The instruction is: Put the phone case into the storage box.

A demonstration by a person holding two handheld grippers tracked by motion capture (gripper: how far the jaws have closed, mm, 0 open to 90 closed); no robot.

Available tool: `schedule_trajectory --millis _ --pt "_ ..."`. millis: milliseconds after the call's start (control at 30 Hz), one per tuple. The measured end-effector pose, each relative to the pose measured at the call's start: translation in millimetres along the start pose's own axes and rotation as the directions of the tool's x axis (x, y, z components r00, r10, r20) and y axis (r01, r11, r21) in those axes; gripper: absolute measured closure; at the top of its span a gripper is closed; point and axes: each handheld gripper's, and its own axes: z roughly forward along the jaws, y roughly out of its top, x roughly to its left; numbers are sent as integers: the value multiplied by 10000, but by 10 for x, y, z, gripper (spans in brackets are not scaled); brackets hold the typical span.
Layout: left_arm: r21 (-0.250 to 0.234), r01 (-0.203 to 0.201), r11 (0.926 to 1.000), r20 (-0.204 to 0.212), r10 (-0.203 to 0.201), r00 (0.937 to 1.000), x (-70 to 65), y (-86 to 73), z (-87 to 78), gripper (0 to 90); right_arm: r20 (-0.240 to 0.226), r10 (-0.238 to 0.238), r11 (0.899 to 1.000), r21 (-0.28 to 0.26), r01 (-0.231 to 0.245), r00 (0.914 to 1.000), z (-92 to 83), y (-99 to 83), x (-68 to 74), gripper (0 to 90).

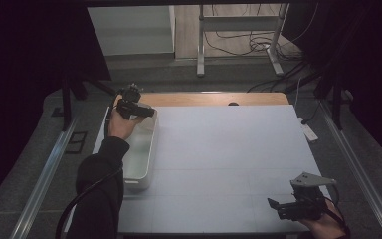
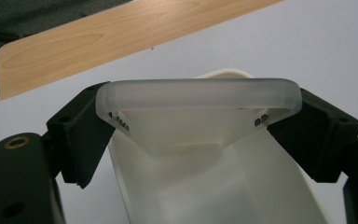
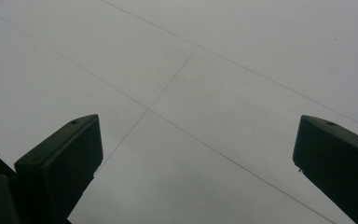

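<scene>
Jaws of the left gripper [image 2: 198, 135] clamp a frosted, rounded-corner case [image 2: 198, 95] over the smooth white tub [image 2: 205, 196]; right gripper [image 3: 198, 158] gapes wide.

Counts: 1 translucent phone case [image 2: 198, 95], 1 white bin [image 1: 142, 154], 2 grippers, i.e. 1 left gripper [image 1: 149, 112] + 1 right gripper [image 1: 274, 205]. 1 table [image 1: 229, 164] w/ 1 white mat over it.
</scene>
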Motion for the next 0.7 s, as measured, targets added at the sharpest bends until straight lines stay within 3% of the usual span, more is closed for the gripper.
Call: schedule_trajectory --millis 133,333,700 --pt "-22 -118 9999 -252 117 9996 -21 0 33 127 -12 -6 10000 6 6 10000 0 0 1 17" --pt "-173 -104 9998 -298 98 9995 -19 -11 68 17 -30 -18 10000 9 19 10000 0 -1 2 19" --pt "-502 -20 9987 -205 10 9998 12 -11 -2 0 -26 -45 10000 -3 45 10000 -1 -1 4 19"
